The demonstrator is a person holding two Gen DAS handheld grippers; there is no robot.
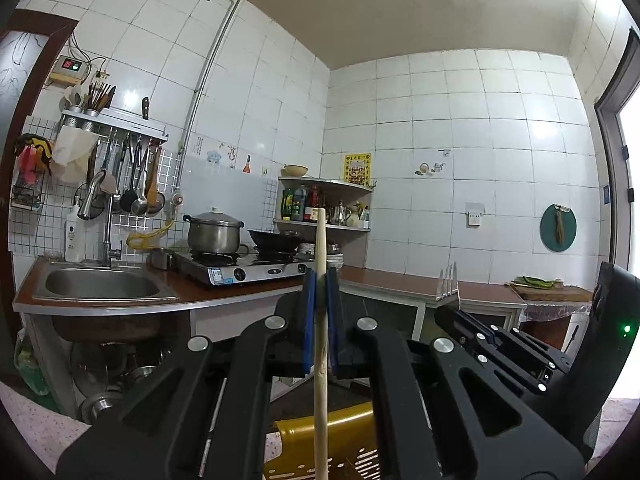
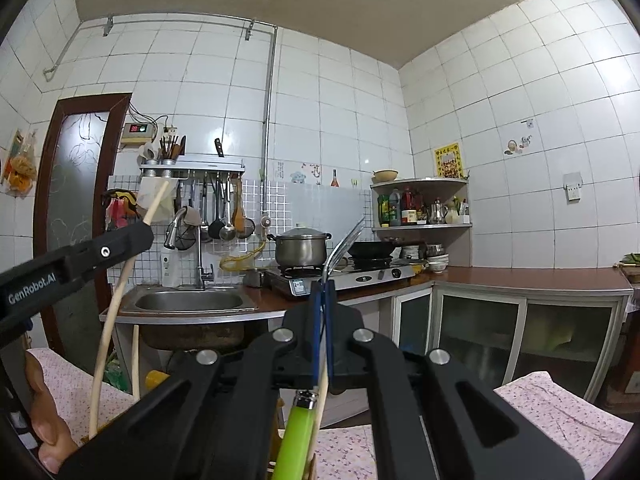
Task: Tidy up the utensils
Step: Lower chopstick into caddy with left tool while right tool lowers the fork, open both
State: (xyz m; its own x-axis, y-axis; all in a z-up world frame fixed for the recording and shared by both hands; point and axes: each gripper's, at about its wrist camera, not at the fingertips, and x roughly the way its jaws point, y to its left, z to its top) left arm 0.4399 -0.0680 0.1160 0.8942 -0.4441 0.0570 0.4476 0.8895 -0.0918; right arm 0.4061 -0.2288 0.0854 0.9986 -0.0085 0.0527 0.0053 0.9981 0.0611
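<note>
Chopstick (image 1: 321,320), pale wood, plain, stands upright, clamped in left gripper (image 1: 320,280) w/ blue pads (image 1: 309,320); its top rises above the jaws, its lower end runs down past a gold slotted basket (image 1: 340,448). Fork (image 2: 340,248), steel tines, lime-green handle, is pinched in right gripper (image 2: 323,292), tines up, alongside a 2nd pale stick. Left gripper's side reads "GenRobot.AI". Both held in air, well short of the counter (image 2: 520,276) edge. Red digits on wall unit (image 2: 138,129), unreadable.
</note>
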